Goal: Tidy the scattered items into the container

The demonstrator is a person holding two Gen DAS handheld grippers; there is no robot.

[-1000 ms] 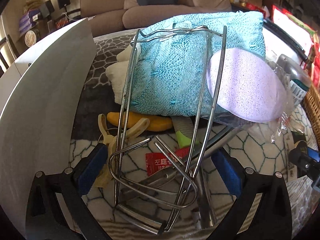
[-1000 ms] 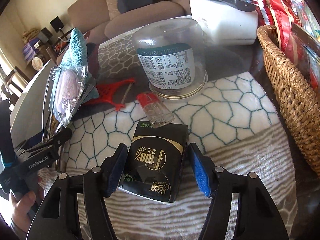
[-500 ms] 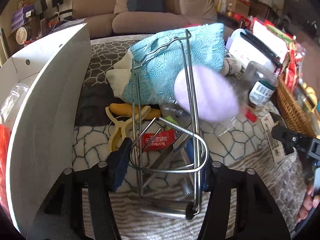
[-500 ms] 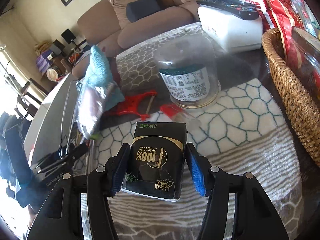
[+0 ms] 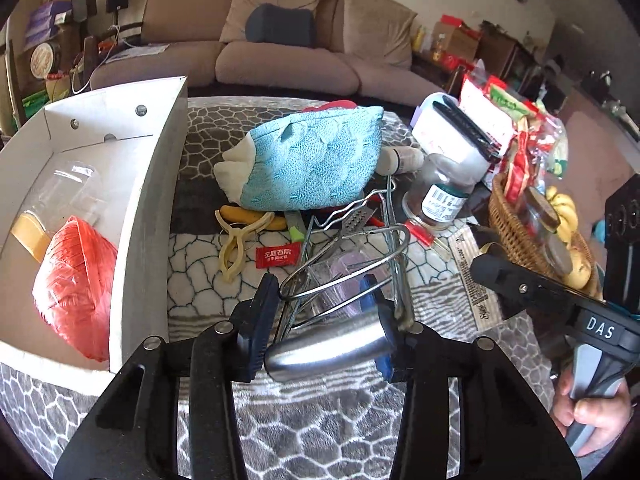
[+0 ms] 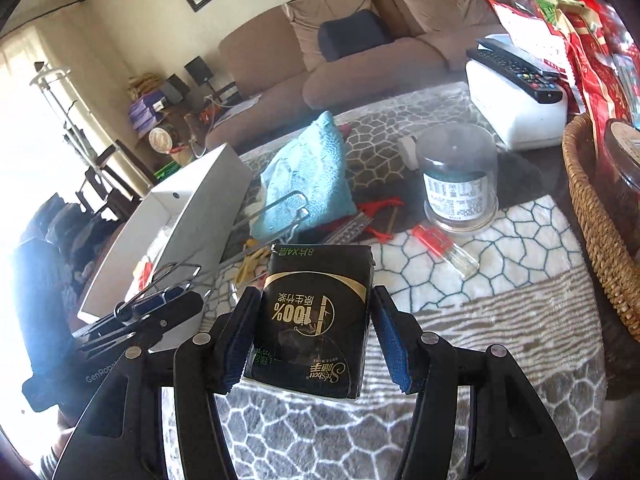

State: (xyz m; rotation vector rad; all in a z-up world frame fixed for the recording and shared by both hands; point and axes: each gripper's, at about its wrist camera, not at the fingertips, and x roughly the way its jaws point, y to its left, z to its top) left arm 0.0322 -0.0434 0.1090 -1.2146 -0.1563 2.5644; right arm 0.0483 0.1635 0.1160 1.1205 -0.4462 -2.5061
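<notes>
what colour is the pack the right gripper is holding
Black with gold and white print, clearest in the right wrist view, where the tissue pack sits in the right gripper.

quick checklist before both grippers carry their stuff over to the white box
1. Left gripper shut on wire rack: ok, the pads clamp its wire loop.
2. Rack load secure: not ok, the steel handle and a plastic-wrapped purple item hang loosely from it.
3. Right gripper shut on black packet: cannot tell, the right pad shows a gap.
4. Packet off the table: ok, it looks lifted.
5. Room in white box: ok, free space beside the red bundle.
6. Left path to box: ok, the box is adjacent.
</notes>
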